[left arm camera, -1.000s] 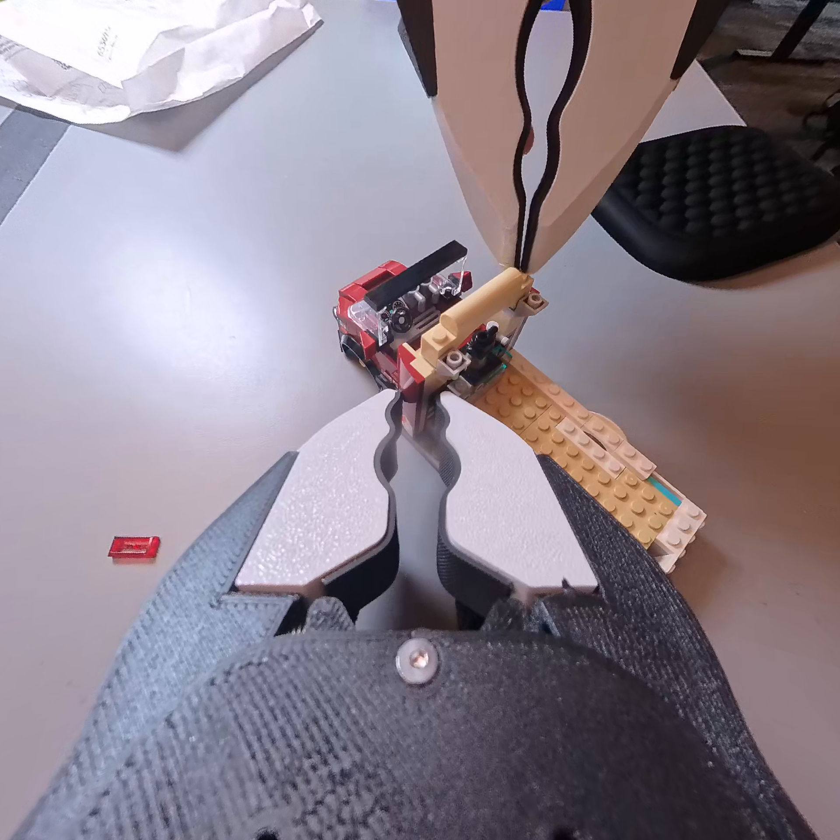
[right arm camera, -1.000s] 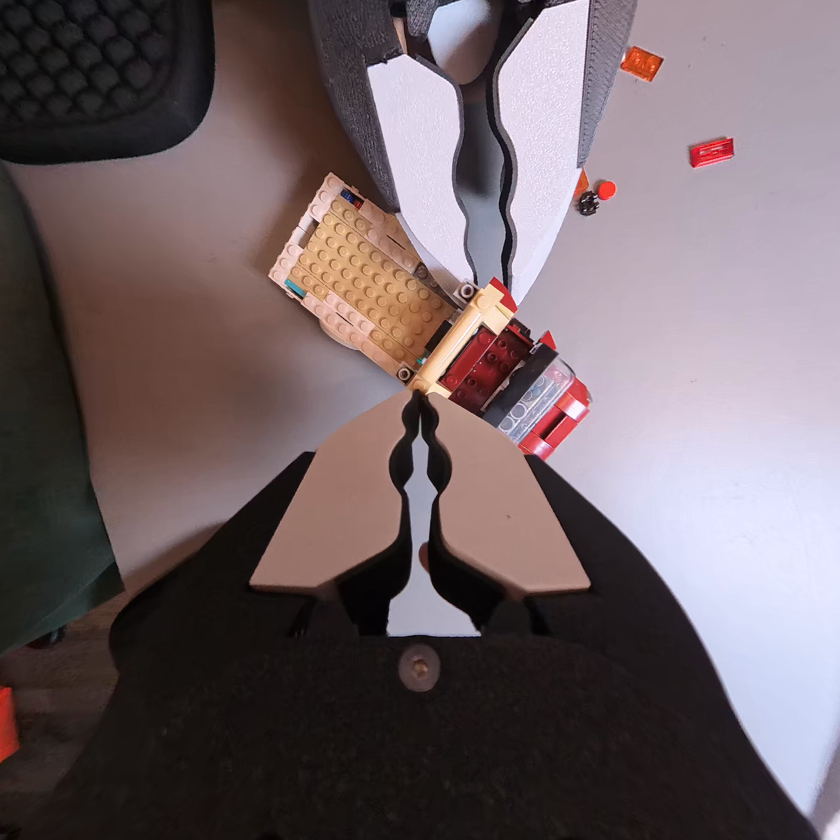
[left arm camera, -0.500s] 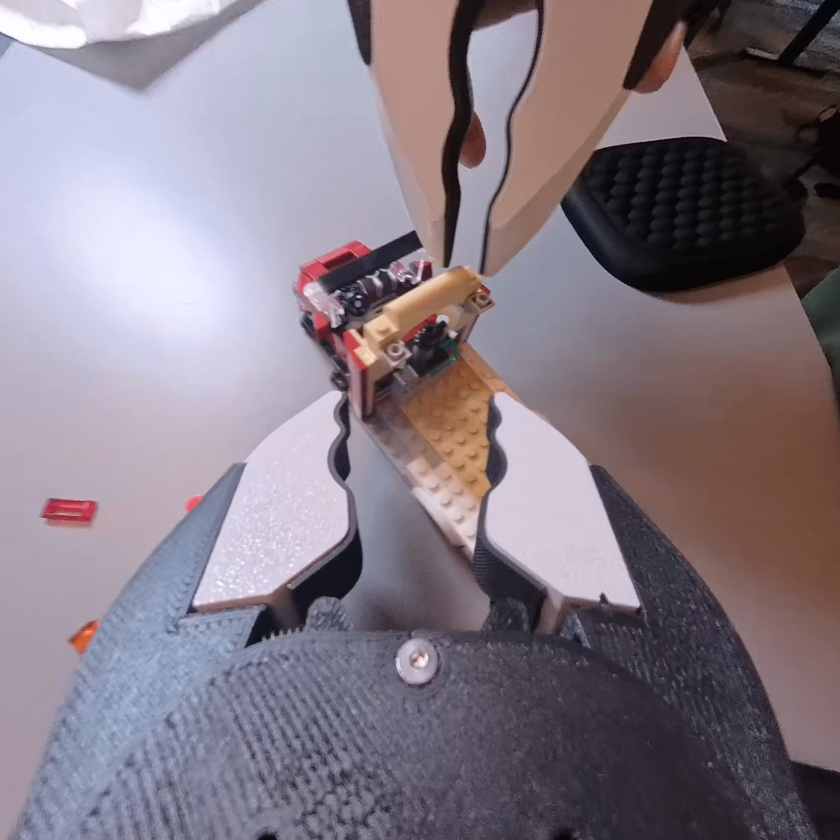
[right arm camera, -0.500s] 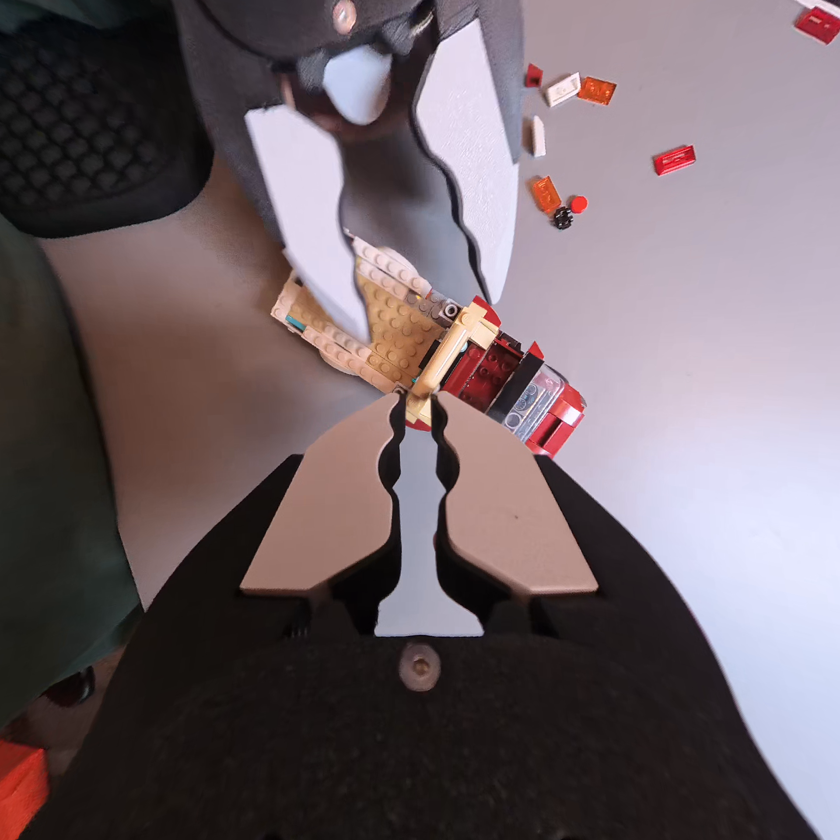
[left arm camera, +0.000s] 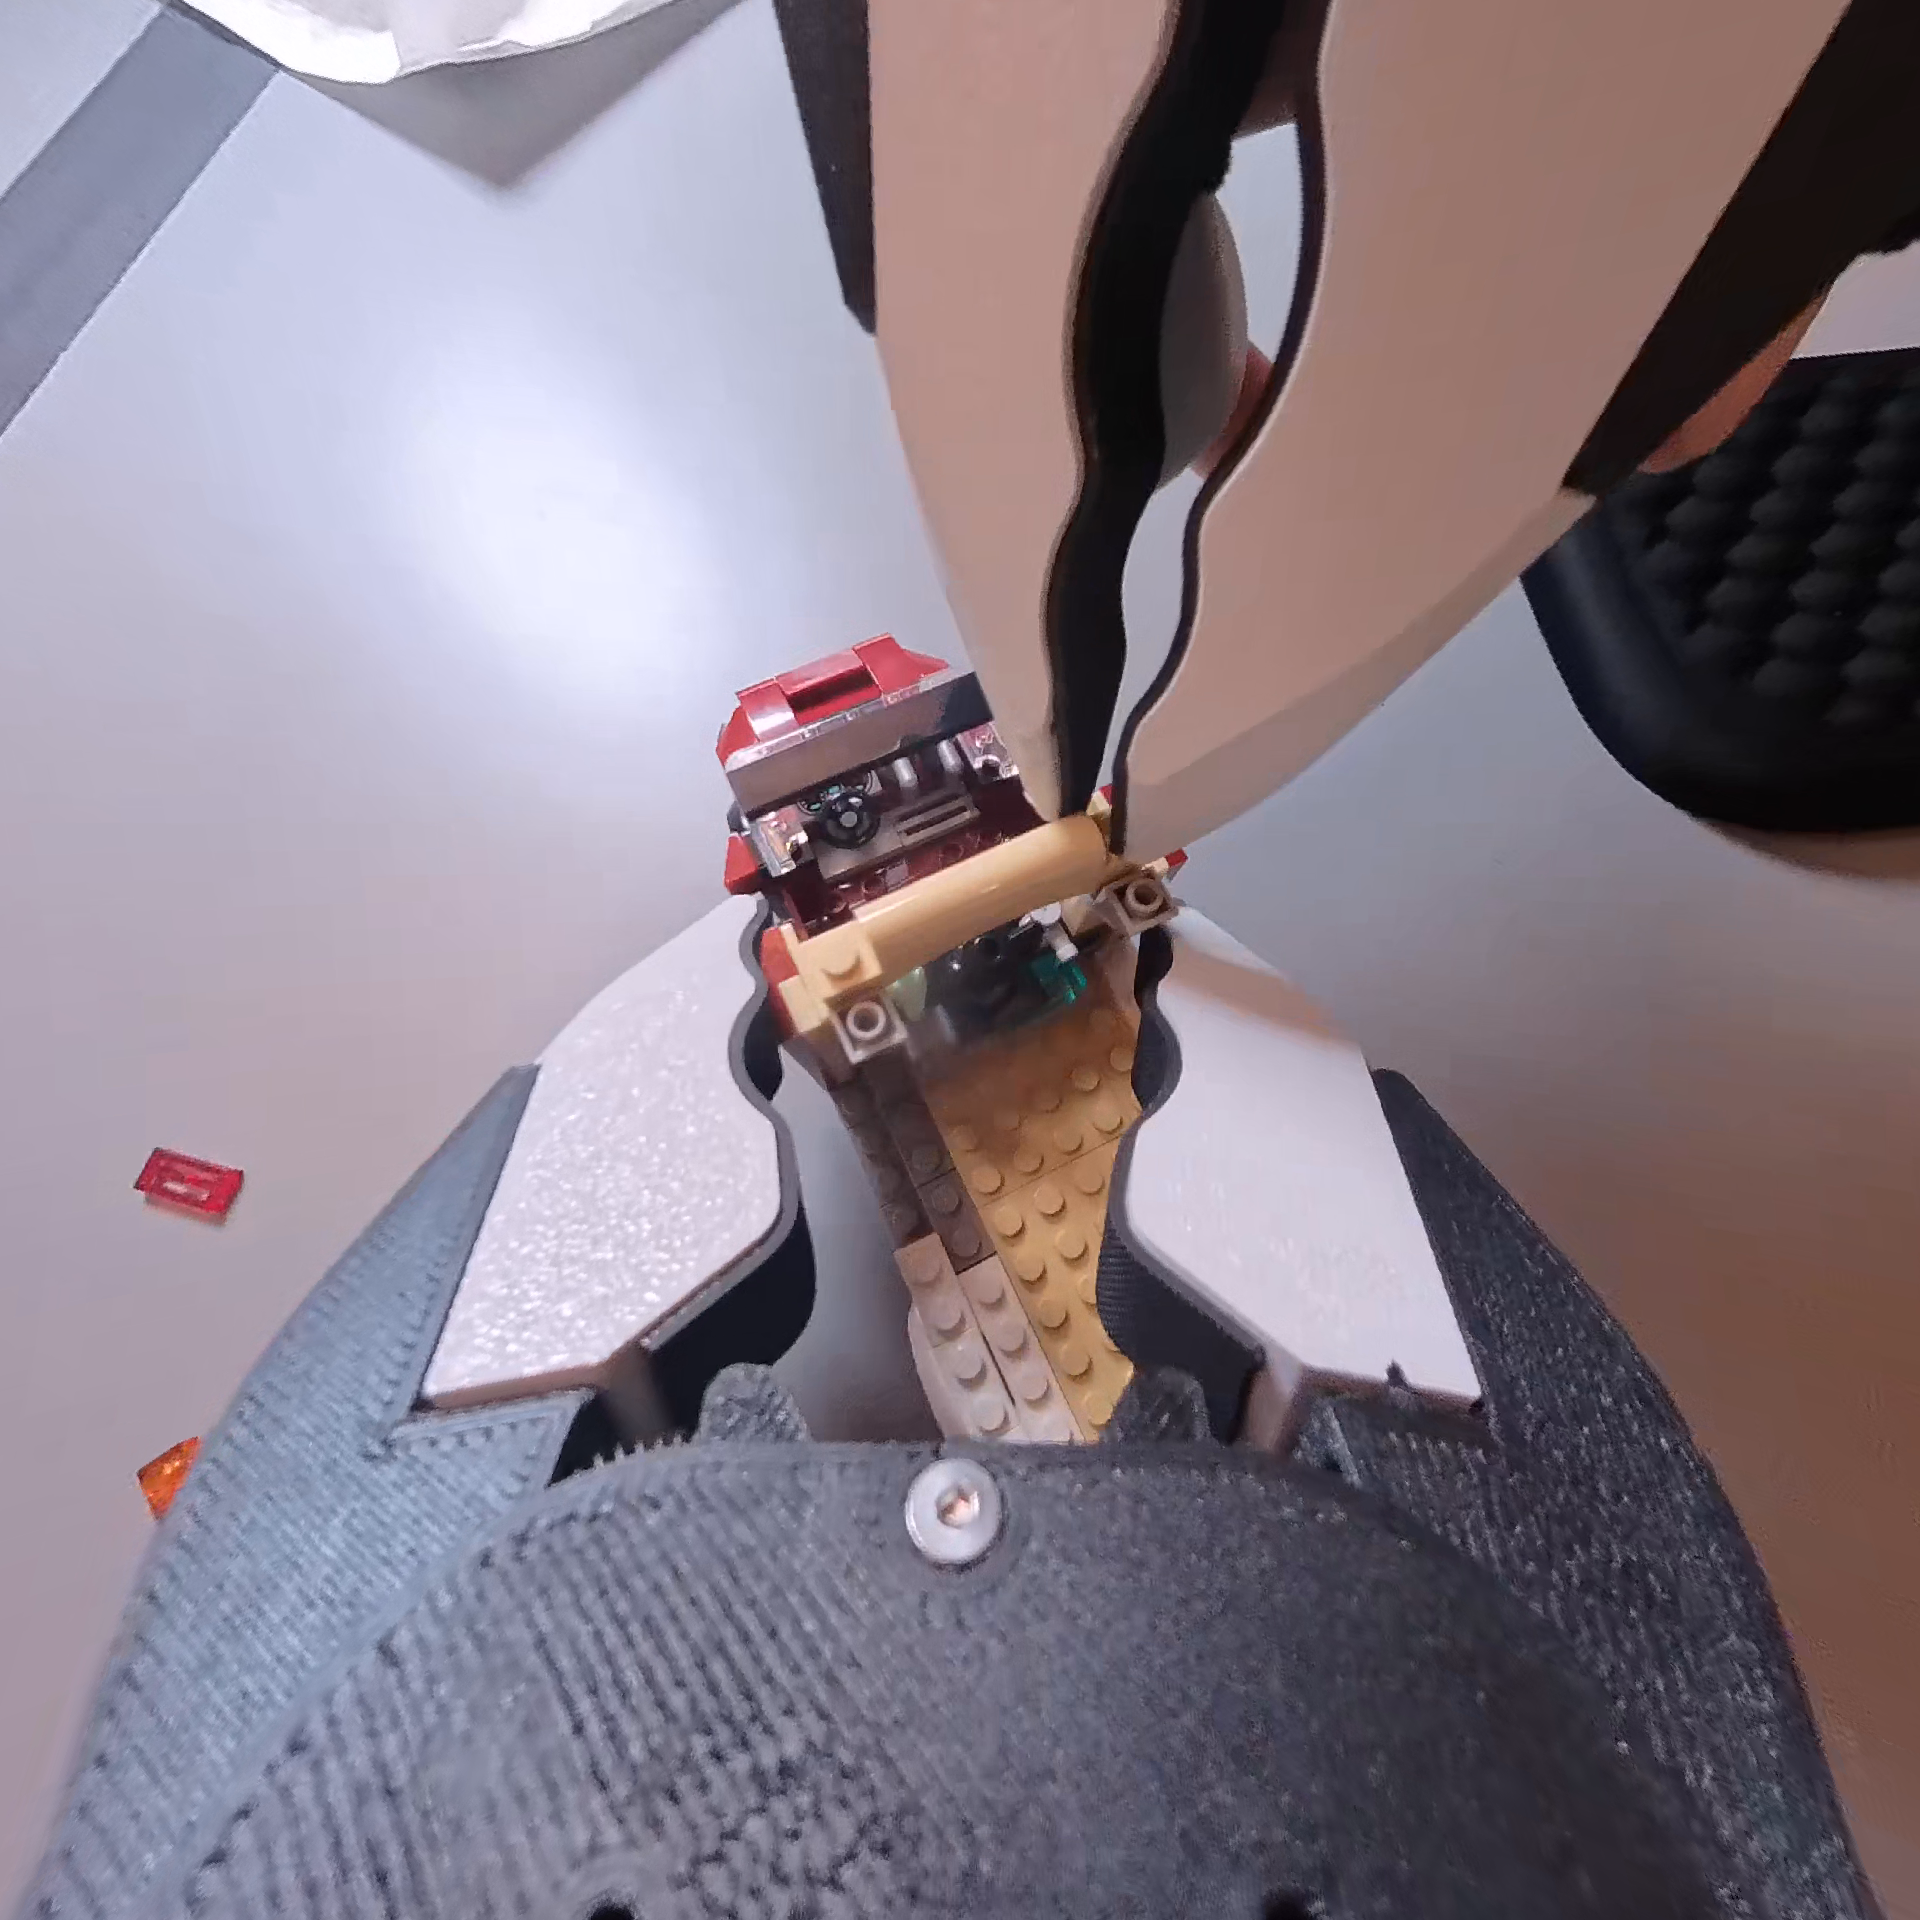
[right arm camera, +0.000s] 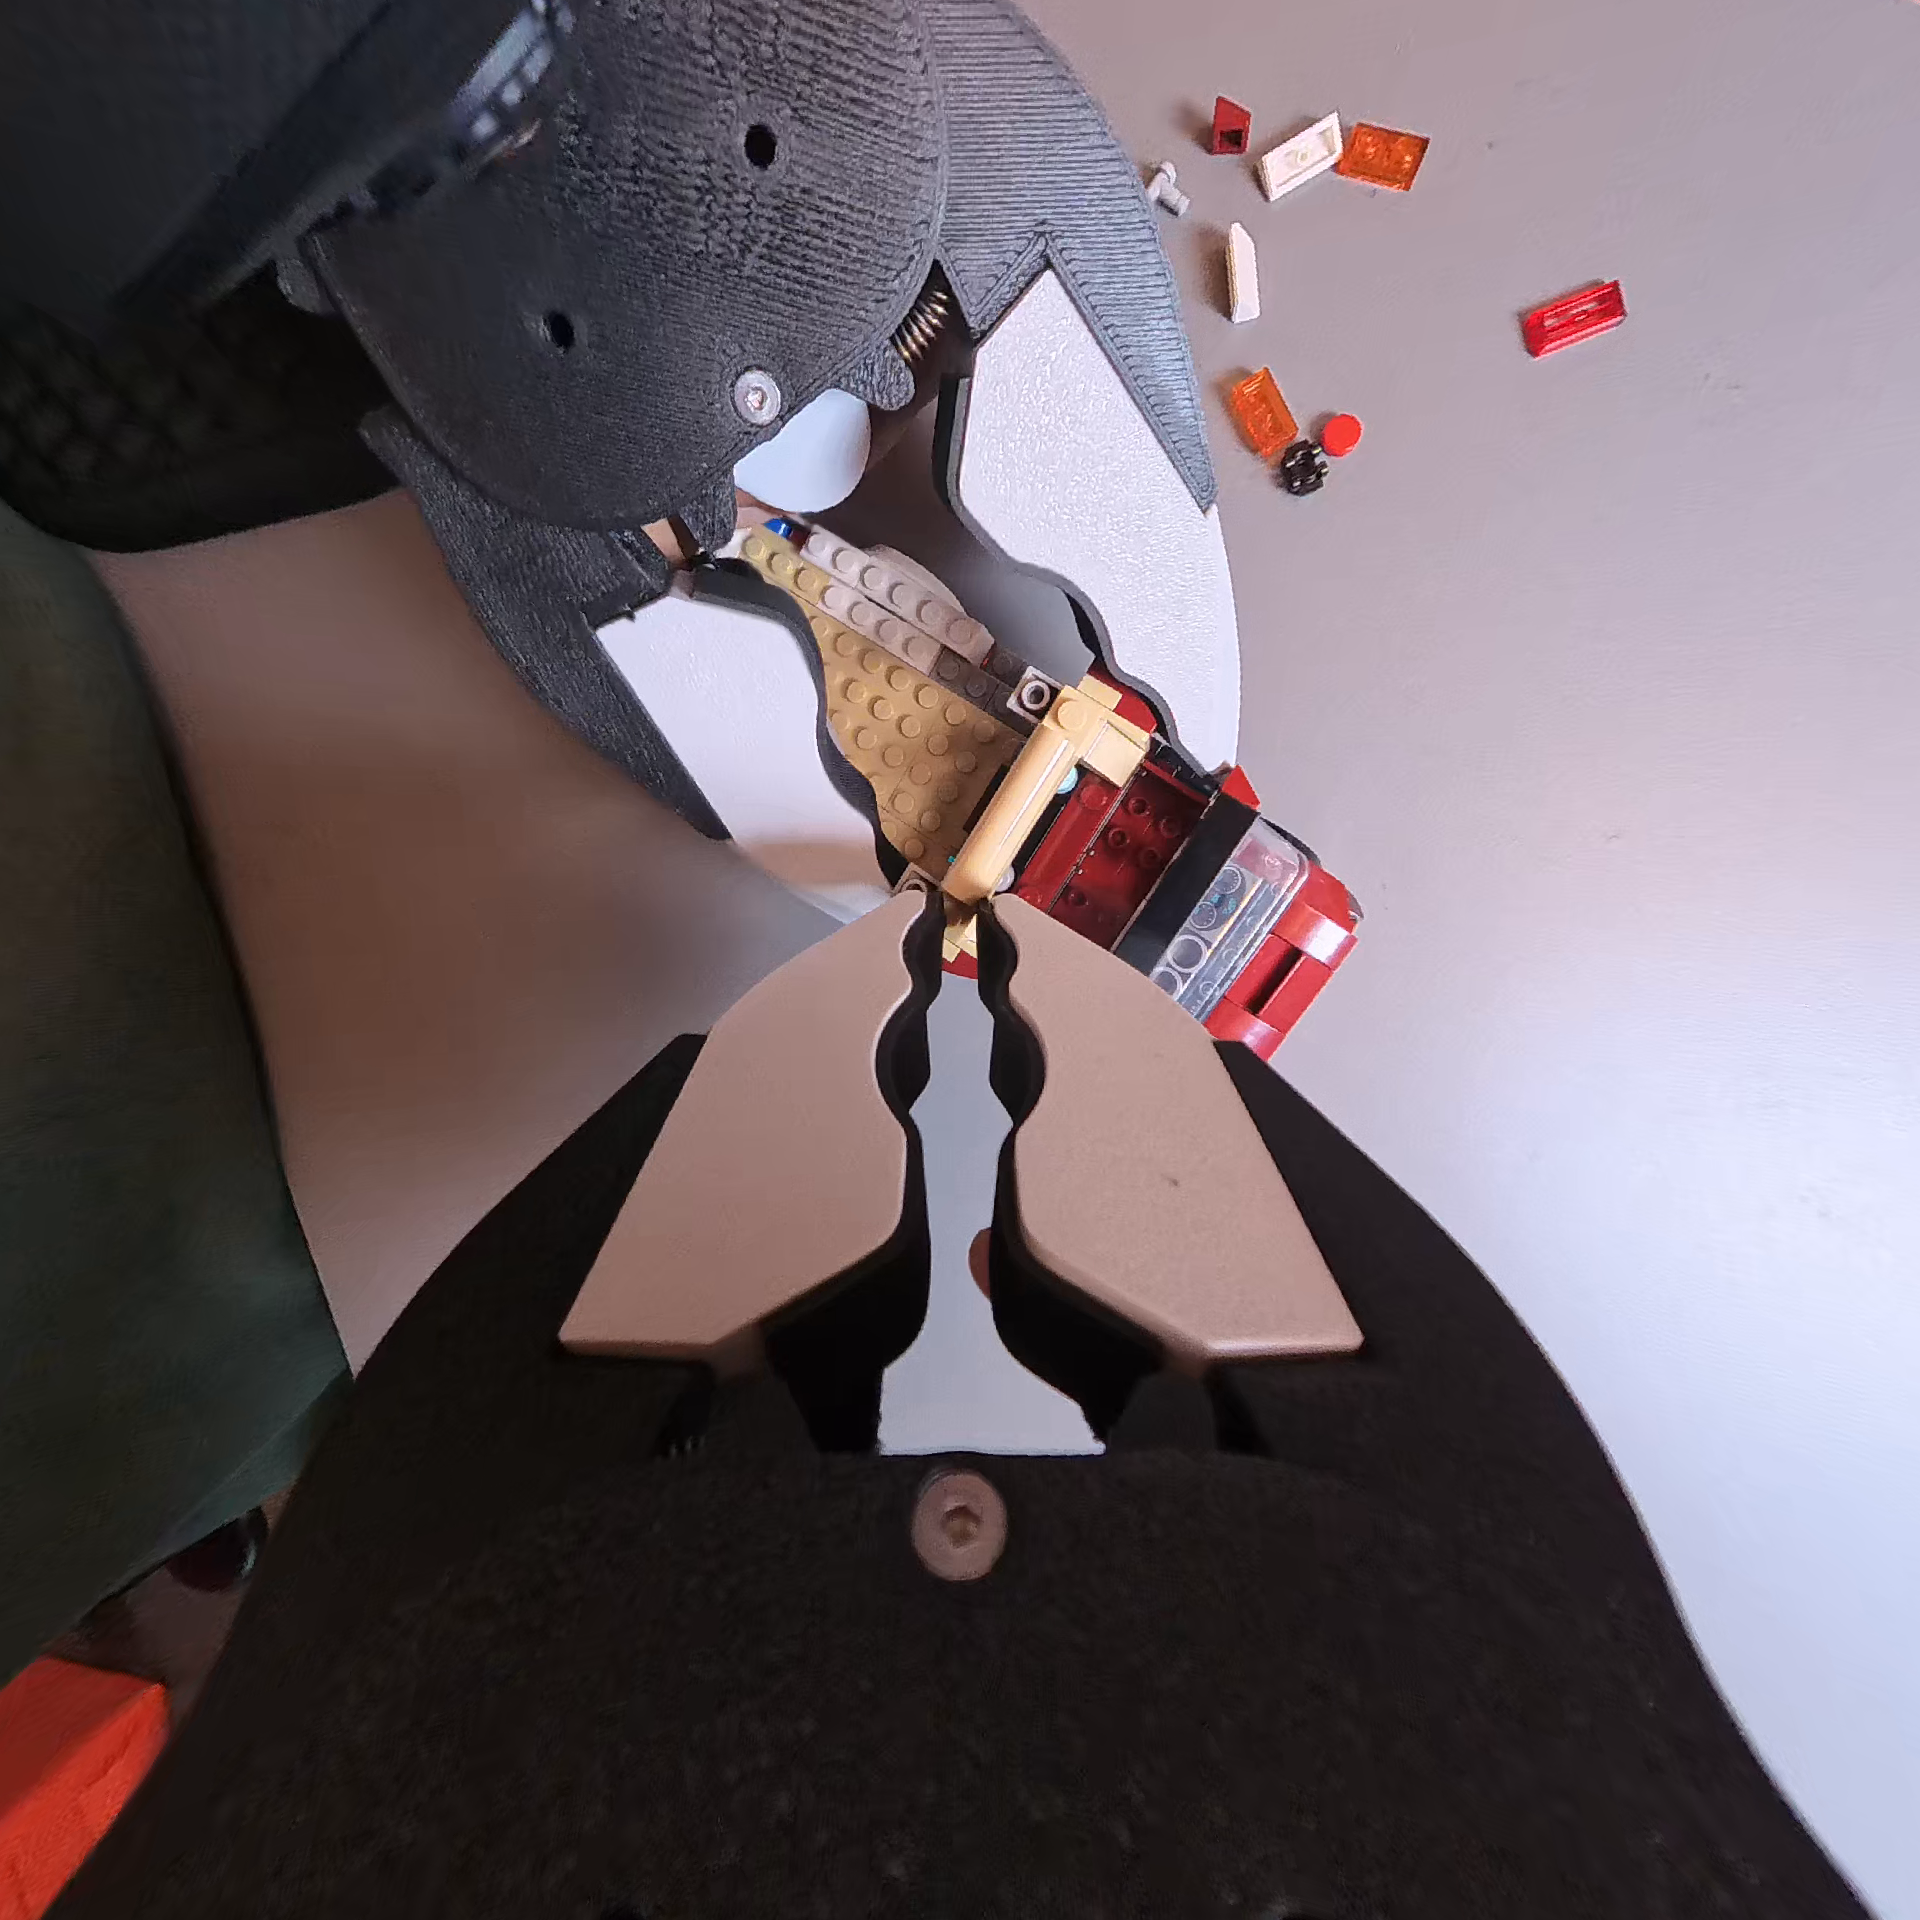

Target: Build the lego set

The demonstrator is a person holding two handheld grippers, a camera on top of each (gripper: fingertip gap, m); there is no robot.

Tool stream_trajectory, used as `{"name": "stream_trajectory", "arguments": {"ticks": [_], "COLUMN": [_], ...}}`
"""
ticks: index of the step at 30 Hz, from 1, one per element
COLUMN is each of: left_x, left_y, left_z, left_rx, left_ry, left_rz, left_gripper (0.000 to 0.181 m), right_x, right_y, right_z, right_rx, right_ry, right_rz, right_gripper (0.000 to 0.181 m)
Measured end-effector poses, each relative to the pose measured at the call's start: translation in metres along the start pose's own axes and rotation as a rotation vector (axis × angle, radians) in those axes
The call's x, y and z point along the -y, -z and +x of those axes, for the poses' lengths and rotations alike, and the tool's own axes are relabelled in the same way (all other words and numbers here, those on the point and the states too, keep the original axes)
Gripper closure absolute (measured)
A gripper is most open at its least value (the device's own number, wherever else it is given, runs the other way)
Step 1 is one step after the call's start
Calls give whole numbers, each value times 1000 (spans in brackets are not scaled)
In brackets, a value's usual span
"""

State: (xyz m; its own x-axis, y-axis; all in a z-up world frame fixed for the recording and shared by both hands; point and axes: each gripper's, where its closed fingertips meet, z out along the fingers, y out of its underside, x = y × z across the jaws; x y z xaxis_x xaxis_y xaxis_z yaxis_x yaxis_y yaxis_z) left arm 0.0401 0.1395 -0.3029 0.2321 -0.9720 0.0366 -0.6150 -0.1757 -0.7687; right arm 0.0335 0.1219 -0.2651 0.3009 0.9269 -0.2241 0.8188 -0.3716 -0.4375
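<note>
We note the left gripper (left arm camera: pixel 951 1039) spread wide astride the tan studded bed of the half-built red lego truck (right arm camera: pixel 1132 831) on the grey table (right arm camera: pixel 1558 727), while the right gripper (right arm camera: pixel 961 920), nearly closed, pinches one end of its crosswise tan bar (left arm camera: pixel 966 894).

Left gripper (left arm camera: pixel 956 966): dark grey body with a ribbed, layered plastic texture; finger pads (left arm camera: pixel 613 1195) pale and finely grained, matt. Right gripper (right arm camera: pixel 961 914): matt black body, smooth tan pads (right arm camera: pixel 1153 1174). Lego model (left arm camera: pixel 935 935): glossy moulded plastic, clear parts near the red end. Bench (left arm camera: pixel 364 623): smooth grey, soft sheen. Upper left, white crumpled sheet (left arm camera: pixel 416 31), probably paper.
</note>
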Motion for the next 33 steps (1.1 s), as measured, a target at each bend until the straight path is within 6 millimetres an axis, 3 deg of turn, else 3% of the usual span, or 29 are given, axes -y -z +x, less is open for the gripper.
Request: {"name": "stream_trajectory", "arguments": {"ticks": [23, 28, 31, 33], "left_x": [-1, 0, -1, -1], "left_y": [1, 2, 7, 9], "left_z": [-2, -2, -3, -3], "left_rx": [-16, -29, -30, -42], "left_ry": [-23, -17, -12, -6], "left_rz": [-23, -1, 10, 19], "left_gripper": [125, 125, 125, 127], "right_x": [-2, 0, 0, 1], "right_y": [0, 1, 3, 5], "right_z": [-2, 0, -1, 1], "right_rx": [64, 29, 21, -2], "right_ry": [-18, 8, -2, -4], "right_rz": [39, 82, 119, 141], "right_gripper": [176, 176, 165, 170]}}
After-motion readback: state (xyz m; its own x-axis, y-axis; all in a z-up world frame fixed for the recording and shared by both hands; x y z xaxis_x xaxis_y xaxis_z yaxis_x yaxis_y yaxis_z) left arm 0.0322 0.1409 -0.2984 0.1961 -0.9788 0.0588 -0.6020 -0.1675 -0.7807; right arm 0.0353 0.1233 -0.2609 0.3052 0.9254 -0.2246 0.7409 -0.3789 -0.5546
